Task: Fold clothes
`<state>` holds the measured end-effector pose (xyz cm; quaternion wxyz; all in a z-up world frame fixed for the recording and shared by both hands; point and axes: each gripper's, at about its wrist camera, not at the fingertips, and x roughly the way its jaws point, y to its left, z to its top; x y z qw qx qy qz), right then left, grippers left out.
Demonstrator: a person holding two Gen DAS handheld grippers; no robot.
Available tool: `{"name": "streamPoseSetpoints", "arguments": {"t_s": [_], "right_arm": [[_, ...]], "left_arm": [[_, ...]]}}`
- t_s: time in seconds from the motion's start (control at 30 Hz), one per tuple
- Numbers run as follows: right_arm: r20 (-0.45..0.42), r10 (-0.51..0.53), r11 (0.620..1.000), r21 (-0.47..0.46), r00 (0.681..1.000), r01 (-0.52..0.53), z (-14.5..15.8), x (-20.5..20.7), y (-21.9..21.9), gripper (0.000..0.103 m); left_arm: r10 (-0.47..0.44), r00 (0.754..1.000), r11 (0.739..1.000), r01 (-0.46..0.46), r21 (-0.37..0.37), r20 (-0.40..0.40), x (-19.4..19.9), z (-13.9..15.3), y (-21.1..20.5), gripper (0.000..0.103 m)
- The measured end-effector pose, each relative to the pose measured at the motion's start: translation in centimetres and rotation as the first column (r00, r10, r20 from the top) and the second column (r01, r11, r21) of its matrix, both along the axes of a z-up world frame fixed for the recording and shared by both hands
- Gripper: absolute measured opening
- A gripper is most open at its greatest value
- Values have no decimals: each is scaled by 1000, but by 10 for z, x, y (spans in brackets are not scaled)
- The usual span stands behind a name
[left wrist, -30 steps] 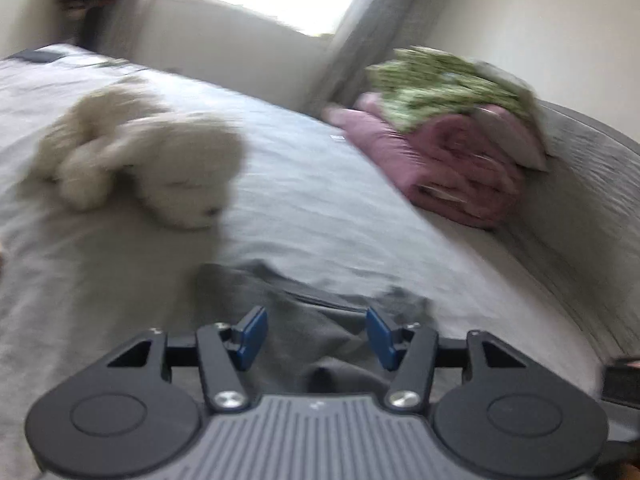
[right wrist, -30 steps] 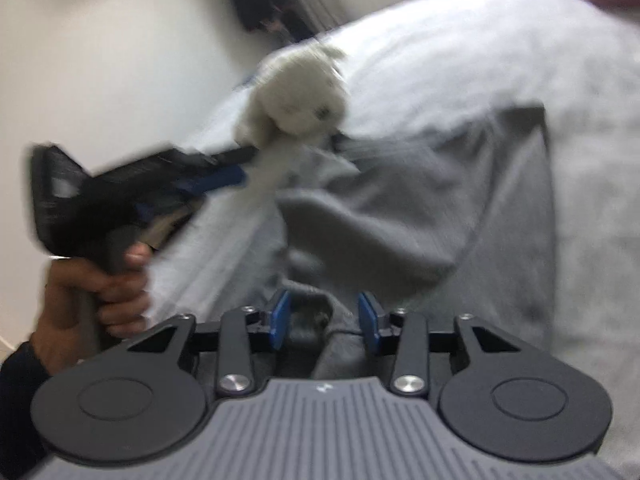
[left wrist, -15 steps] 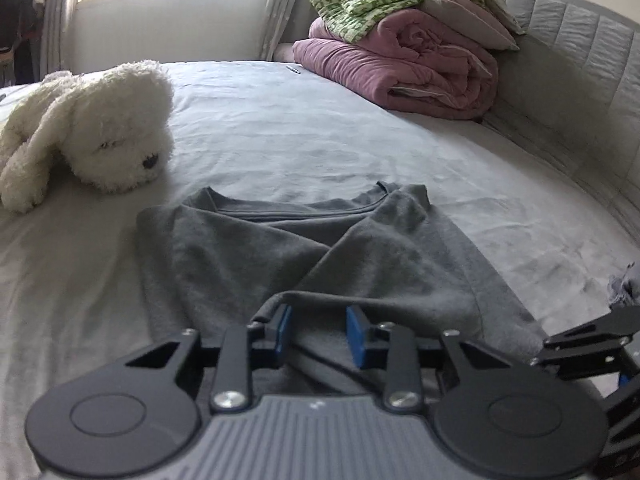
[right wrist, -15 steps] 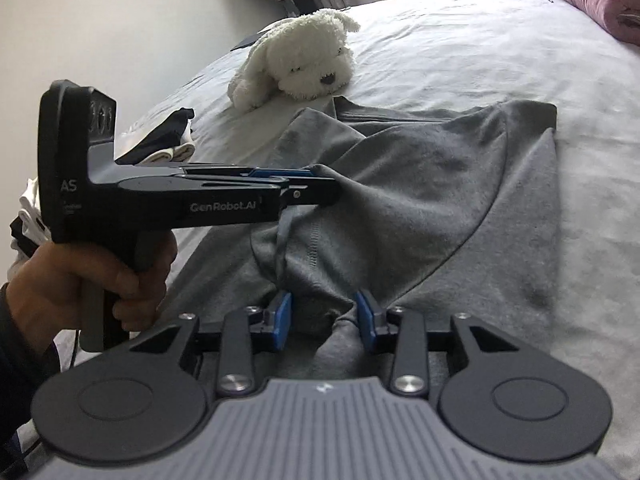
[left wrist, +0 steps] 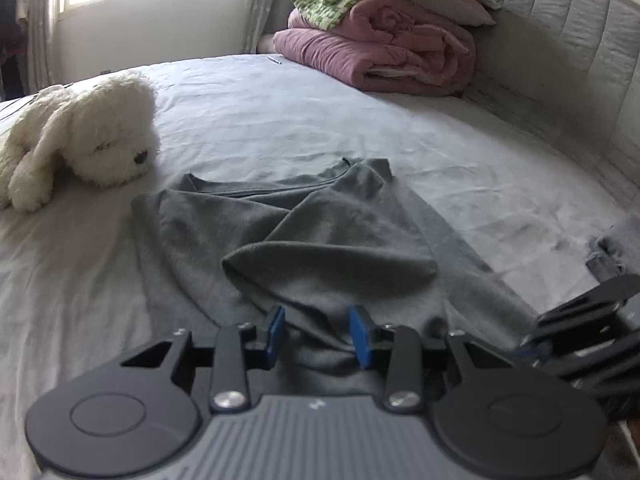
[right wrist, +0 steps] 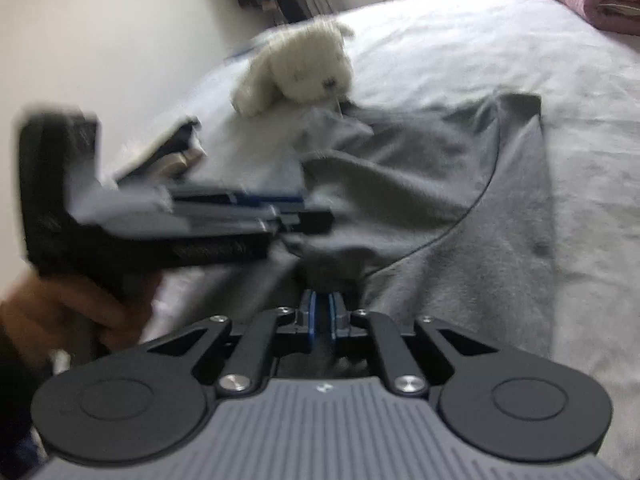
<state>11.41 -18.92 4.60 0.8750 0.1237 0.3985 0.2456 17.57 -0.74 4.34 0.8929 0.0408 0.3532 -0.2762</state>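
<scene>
A bed (left wrist: 320,120) with a pale grey sheet carried everything. A grey shirt (left wrist: 312,232) lay partly folded on it. Just beyond the shirt's collar, to the left, rested a white plush dog (left wrist: 80,140). Well beyond the shirt, against the padded headboard (left wrist: 580,60), sat a stack of pink and green bedding (left wrist: 384,40). Dark clothing (right wrist: 176,148) lay near the plush dog.

Shirt (left wrist: 304,236) at frame centre on the bed (left wrist: 280,120), plush dog (left wrist: 80,140) upper left, folded bedding (left wrist: 384,52) upper right.
</scene>
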Motion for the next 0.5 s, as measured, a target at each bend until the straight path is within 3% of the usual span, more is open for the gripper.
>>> {"name": "streamPoseSetpoints", "arguments": {"t_s": [0.13, 0.37, 0.5], "right_arm": [[-13, -39, 999, 33, 999, 39, 7, -22, -17, 12], [-87, -61, 997, 33, 994, 64, -18, -76, -22, 14], [-74, -59, 998, -23, 996, 58, -15, -98, -14, 14]], "left_arm": [[-2, 1000, 1000, 2, 16, -23, -32, -1, 1, 37], [-38, 998, 996, 42, 85, -42, -105, -6, 5, 37], [-47, 998, 993, 52, 109, -48, -147, -6, 12, 37]]}}
